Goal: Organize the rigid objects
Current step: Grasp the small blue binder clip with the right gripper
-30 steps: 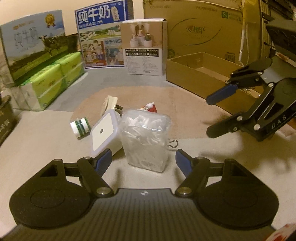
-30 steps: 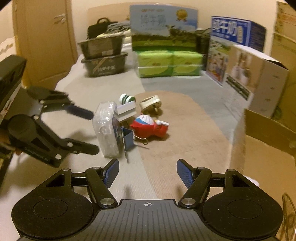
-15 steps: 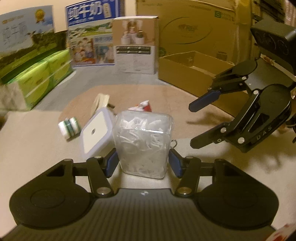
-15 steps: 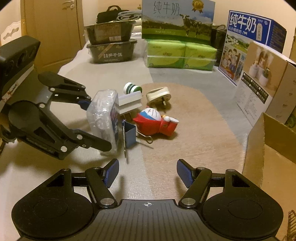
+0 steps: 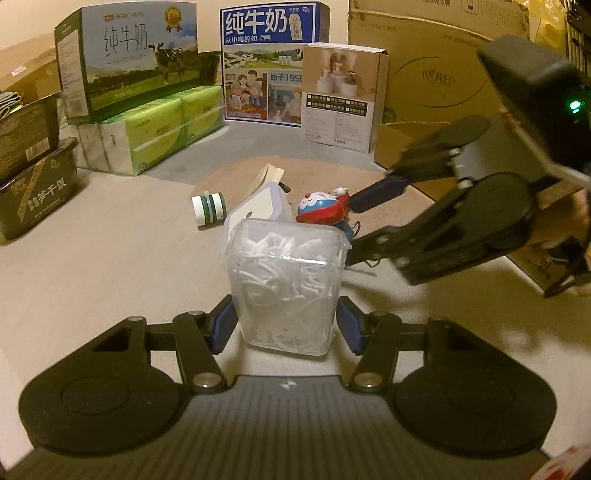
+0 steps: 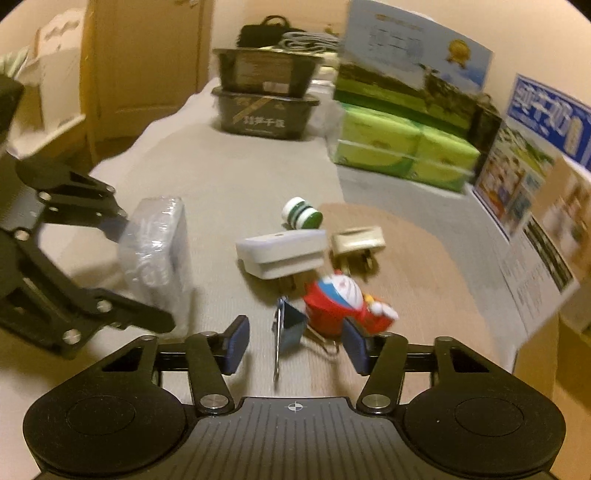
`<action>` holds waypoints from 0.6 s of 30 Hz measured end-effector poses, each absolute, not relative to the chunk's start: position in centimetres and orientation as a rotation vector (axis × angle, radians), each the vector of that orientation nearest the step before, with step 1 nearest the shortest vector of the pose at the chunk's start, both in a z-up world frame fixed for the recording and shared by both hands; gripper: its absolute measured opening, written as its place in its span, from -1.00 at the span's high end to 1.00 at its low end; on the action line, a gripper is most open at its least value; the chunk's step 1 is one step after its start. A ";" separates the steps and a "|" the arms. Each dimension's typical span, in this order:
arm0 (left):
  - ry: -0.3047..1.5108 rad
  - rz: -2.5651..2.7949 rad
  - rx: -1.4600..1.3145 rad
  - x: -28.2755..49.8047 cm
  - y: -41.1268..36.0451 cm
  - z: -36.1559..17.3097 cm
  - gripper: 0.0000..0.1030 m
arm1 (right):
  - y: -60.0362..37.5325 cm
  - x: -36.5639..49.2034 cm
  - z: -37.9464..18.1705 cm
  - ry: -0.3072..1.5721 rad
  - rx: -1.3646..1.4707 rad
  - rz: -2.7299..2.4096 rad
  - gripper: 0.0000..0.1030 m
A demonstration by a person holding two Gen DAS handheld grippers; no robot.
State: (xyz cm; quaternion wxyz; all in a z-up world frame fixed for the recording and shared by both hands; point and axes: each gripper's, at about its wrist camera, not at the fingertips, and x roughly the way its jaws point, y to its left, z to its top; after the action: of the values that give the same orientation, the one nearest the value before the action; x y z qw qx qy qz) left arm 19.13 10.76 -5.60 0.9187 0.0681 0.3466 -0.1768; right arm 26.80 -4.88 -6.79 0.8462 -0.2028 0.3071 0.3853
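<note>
Between your left gripper (image 5: 284,325) fingers, clamped low on its sides: clear floss-pick box (image 5: 286,284), light, slick, stiff; right gripper (image 6: 293,341) wide.

It looked like a room in a home used for storage. A wooden door (image 6: 147,55) stood at the back, and the pale cloth-covered surface (image 5: 110,240) was hemmed by milk cartons (image 5: 133,62), green tissue packs (image 5: 159,125), stacked instant-rice trays (image 6: 266,92), large cardboard boxes (image 5: 436,62) and a black bag (image 6: 266,29).
</note>
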 end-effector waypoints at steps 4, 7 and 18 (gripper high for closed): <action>0.714 -0.364 0.130 18.8 10.6 -6.0 -0.06 | -3.7 27.1 -7.9 0.642 -0.511 0.822 0.21; 0.707 -0.364 0.125 18.7 10.4 -6.1 -0.06 | -3.5 27.1 -8.4 0.644 -0.533 0.816 0.40; 0.701 -0.388 0.164 18.4 9.3 -6.3 -0.07 | -6.7 25.0 -6.9 0.733 -0.334 0.765 0.56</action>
State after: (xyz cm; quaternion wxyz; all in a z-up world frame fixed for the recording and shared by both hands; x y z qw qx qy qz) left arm 18.37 9.34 -6.33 0.9175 0.0796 0.3410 -0.1886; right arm 25.01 -6.71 -6.92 0.8497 -0.1585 0.3479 0.3631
